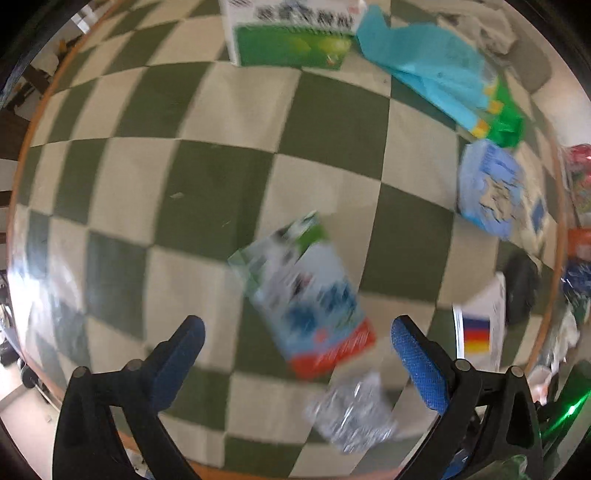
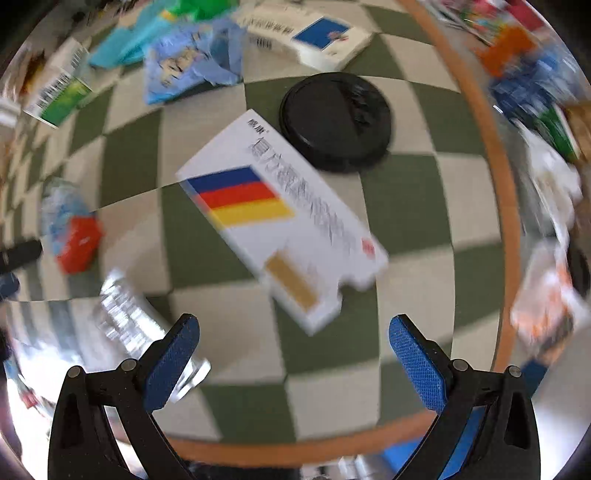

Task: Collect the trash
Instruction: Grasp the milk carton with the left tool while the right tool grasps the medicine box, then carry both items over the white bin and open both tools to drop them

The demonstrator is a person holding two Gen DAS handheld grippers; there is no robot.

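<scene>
Both grippers point straight down over a round counter [image 1: 229,110] with a green and cream checkered cloth and a wooden rim, and everything's a bit smeared. Left gripper [image 1: 297,332] has its blue-padded fingers [image 1: 417,365] spread wide with nothing clamped; a blue and white packet with a red end [image 1: 314,299] lies on the cloth right between them, and a crinkly silver foil piece [image 1: 351,413] sits just nearer. Further off there's a green and white box [image 1: 291,33] at the far edge, a turquoise wrapper [image 1: 424,66] to the right of it, and a light blue pouch [image 1: 491,184] on the right side.

Right gripper [image 2: 293,330] is the same story, fingers [image 2: 413,365] wide apart and empty. Just beyond them lies a white medicine box with blue, red and yellow stripes [image 2: 280,218], lying diagonally, and a black round lid [image 2: 336,122] touches its far right side. More trash is piled past the rim on the right, too blurry to name
</scene>
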